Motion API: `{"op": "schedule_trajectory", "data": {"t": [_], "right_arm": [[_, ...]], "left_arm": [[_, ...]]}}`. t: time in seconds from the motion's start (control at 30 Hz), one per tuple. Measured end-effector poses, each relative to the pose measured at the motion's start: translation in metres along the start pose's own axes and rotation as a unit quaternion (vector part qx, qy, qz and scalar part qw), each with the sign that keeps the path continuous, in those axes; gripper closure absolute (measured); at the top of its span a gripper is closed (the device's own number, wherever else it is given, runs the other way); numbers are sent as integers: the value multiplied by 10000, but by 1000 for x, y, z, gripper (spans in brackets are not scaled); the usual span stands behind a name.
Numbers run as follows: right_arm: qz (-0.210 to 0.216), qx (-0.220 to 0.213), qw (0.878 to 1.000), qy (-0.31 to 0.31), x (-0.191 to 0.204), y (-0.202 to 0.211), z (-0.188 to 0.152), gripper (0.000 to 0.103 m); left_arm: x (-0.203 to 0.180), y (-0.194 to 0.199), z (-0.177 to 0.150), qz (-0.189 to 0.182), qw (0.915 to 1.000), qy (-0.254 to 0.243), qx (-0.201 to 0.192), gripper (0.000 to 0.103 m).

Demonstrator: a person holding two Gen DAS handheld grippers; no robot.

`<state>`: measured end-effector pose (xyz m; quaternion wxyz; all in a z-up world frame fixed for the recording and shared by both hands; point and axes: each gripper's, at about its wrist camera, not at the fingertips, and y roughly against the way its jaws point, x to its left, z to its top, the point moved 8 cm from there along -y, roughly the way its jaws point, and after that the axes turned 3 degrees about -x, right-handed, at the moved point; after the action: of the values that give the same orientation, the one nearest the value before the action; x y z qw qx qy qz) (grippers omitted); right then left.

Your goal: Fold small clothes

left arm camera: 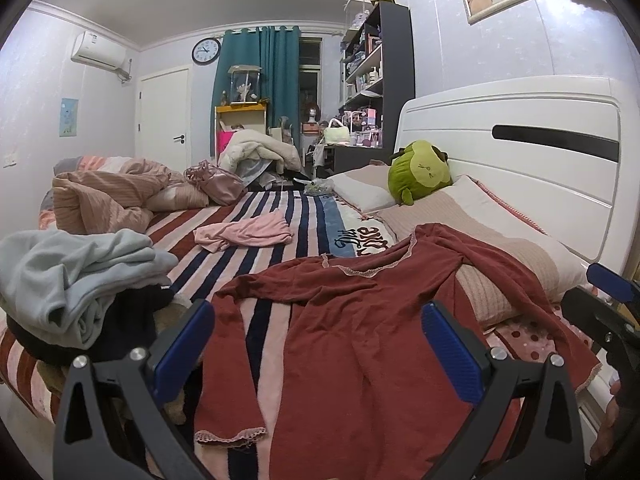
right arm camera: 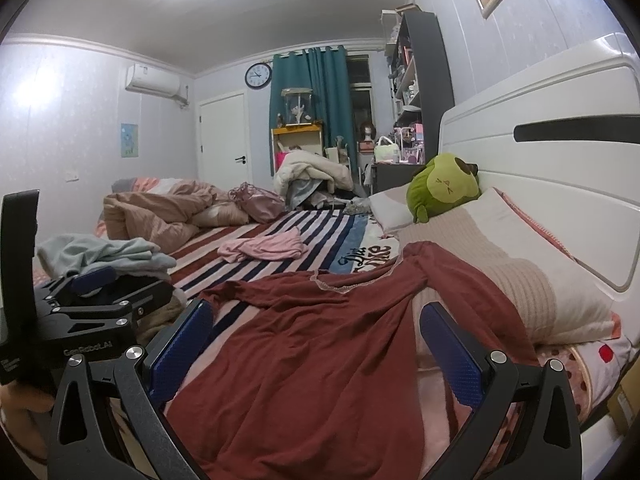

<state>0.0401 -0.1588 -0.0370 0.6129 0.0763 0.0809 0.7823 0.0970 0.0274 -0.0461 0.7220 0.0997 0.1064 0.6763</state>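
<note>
The red top (left arm camera: 360,320) lies spread but wrinkled on the striped blanket (left arm camera: 248,216), its collar toward the pillow (left arm camera: 480,240). The left gripper (left arm camera: 318,344) and right gripper (right arm camera: 316,344) both hover over it, jaws wide and empty. The sleeve draped up the pillow could likely drag or bunch during a fold. Beyond the top's collar, the blanket offers open room short of the pink garment (left arm camera: 248,234).

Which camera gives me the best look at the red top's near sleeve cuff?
Left wrist: the lace-trimmed sleeve cuff of the red top lies in full view on the striped blanket. The right wrist view shows the top's body, but that cuff is out of sight.
</note>
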Motion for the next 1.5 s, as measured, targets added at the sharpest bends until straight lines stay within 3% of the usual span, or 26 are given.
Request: {"op": "schedule_trajectory", "data": {"t": [0.37, 0.53, 0.7, 0.8, 0.93, 1.1, 1.17, 1.23, 1.3, 1.5], "right_arm": [[54, 29, 10000, 11, -2, -1, -2, 0], [598, -223, 9977, -246, -12, 2, 3, 0], [235, -7, 9996, 186, -25, -32, 9, 0], [391, -2, 9992, 129, -25, -49, 13, 0], [571, -35, 9984, 10, -22, -65, 12, 0], [786, 235, 9966, -20, -13, -89, -5, 0], [806, 386, 9960, 30, -13, -97, -13, 0], [762, 529, 9956, 134, -11, -106, -19, 0], [709, 651, 9951, 216, -11, -115, -26, 0], [675, 851, 9938, 234, -13, -125, -37, 0]], "left_arm": [[4, -4, -3, -6, 9999, 112, 118, 1], [20, -13, -12, -63, 9991, 346, 246, 1], [50, -23, -29, 305, 9981, 359, 393, 1], [71, -25, -45, 621, 9971, 193, 394, 1], [95, -35, -85, 61, 9939, 595, 925, 1], [114, -48, -125, -150, 9870, 920, 1313, 2], [115, -56, -134, -219, 9842, 1013, 1437, 21], [113, -67, -143, -260, 9817, 1022, 1584, 34], [112, -77, -150, -235, 9796, 1044, 1702, 41], [107, -99, -163, -5, 9757, 933, 1980, 90]]}}
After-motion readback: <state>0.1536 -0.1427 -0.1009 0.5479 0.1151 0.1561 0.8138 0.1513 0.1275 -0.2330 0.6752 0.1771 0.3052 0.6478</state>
